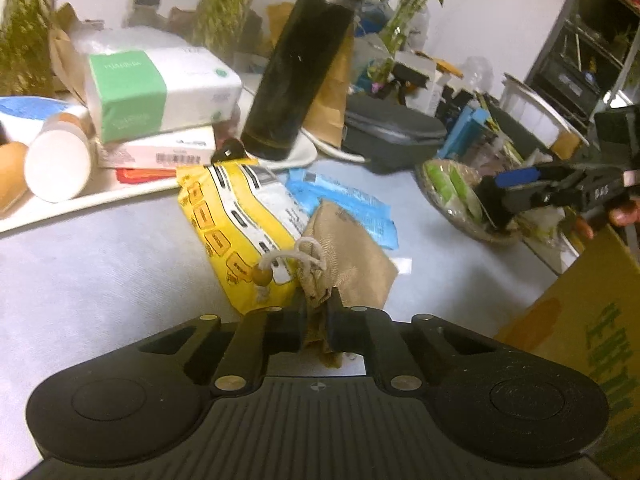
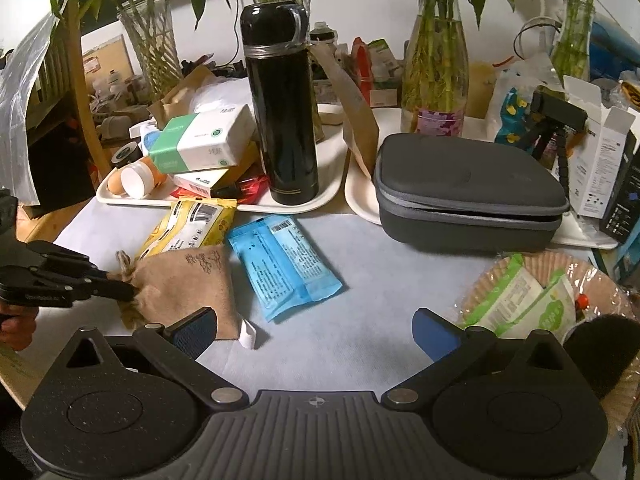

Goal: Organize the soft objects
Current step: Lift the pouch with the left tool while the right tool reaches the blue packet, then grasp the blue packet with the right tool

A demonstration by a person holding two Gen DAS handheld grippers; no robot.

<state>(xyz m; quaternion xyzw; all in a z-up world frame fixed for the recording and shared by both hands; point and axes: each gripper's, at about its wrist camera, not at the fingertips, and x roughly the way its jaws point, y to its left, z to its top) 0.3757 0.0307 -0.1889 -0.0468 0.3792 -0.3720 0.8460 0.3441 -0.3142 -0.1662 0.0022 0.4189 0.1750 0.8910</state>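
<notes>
1. The left gripper (image 1: 317, 312) is clenched on the gathered neck of a tan drawstring pouch (image 1: 352, 252); its jaws pinch the bunched cloth between them.
2. The pouch lies on the pale blue table cover (image 1: 100, 264), its body stretching away from the jaws. A white cord with a wooden bead (image 1: 262, 276) hangs off its neck.
3. The pouch partly overlaps a yellow packet (image 1: 224, 220) on its left and touches a blue packet (image 1: 340, 204) behind it.
4. In the right wrist view the same pouch (image 2: 188, 284) sits at lower left, with the left gripper (image 2: 130, 290) reaching in from the left edge to hold its neck.
5. The right gripper (image 2: 316, 330) is released, its blue-padded jaws wide apart above bare table cover, holding nothing.
6. A woven basket (image 2: 608, 288) holding green-and-white packets (image 2: 516, 300) stands just right of the right gripper.
7. Behind the packets a black flask (image 2: 282, 104) stands upright on a white tray (image 2: 328, 188), beside a green-and-white tissue pack (image 2: 200, 144).
8. A grey zip case (image 2: 468, 192) rests on a second tray to the right of the flask.
</notes>
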